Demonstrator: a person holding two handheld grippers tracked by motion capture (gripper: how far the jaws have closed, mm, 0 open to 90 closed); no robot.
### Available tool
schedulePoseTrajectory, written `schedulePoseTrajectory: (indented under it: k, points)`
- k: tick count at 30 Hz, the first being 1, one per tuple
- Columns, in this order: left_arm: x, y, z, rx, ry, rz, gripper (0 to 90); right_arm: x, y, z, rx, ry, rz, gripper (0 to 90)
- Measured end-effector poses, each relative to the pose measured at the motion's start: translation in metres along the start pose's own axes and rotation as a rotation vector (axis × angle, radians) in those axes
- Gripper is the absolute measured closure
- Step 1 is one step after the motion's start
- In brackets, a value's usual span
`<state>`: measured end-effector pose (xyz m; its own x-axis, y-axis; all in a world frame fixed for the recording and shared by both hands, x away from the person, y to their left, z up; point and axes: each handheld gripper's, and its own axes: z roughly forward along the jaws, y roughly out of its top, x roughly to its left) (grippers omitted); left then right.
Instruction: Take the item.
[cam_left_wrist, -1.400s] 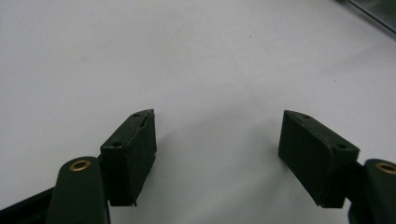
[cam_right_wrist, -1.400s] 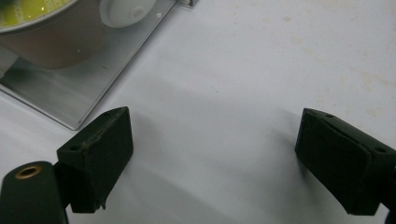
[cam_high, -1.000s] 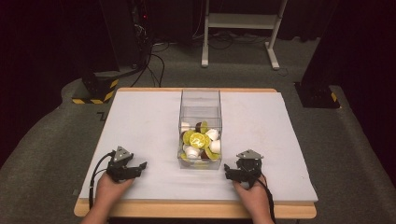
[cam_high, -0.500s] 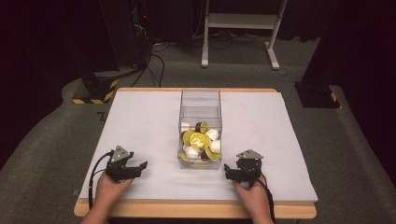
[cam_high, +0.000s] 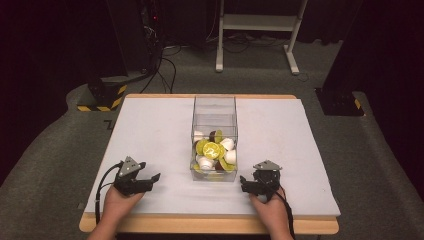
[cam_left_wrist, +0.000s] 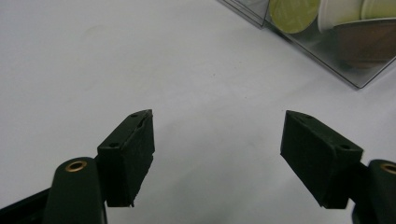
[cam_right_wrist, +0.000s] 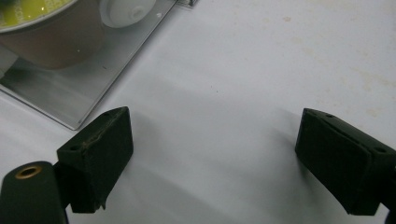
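Note:
A clear plastic box (cam_high: 214, 112) stands at the middle of the white table (cam_high: 150, 130), with several yellow-green and white capsules (cam_high: 213, 149) piled in its near half. My left gripper (cam_high: 151, 180) rests on the table to the box's near left, open, with nothing between its jaws (cam_left_wrist: 217, 154). My right gripper (cam_high: 243, 182) rests to the box's near right, open and empty as well (cam_right_wrist: 212, 158). The box's near corner (cam_left_wrist: 327, 42) shows at the top right of the left gripper view. The same box (cam_right_wrist: 79, 79) fills the top left of the right gripper view.
A wooden edge (cam_high: 210, 225) runs along the table's near side. Beyond the far edge stand a white frame's legs (cam_high: 260, 40), black cables (cam_high: 160, 60) and a black-and-yellow striped base (cam_high: 105, 95) on the grey floor.

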<state>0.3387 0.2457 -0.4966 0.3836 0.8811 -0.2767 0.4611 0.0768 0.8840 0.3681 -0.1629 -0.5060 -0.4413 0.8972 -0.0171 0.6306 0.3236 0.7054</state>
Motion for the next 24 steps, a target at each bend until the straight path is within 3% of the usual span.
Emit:
schedulePoseTrajectory:
  k: [2, 6, 10, 18, 24]
  points:
    - [-0.002, 0.000, 0.001, -0.018, -0.008, -0.021, 26.4, 0.000, 0.000, 0.000, 0.000, 0.000, 0.001, 11.1]
    - [-0.004, 0.002, -0.001, -0.011, -0.021, -0.010, 26.7, 0.000, 0.000, 0.000, 0.000, -0.001, 0.000, 11.1]
    - [-0.006, 0.003, 0.000, -0.026, -0.028, -0.030, 26.8, 0.000, 0.000, 0.000, -0.001, -0.001, 0.000, 11.1]
    - [-0.010, 0.005, -0.001, -0.015, -0.043, -0.005, 26.9, 0.000, 0.000, 0.000, 0.000, 0.000, 0.000, 11.1]
    - [-0.013, 0.007, 0.000, -0.028, -0.058, -0.026, 27.0, 0.000, 0.000, 0.000, 0.000, 0.000, 0.000, 11.1]
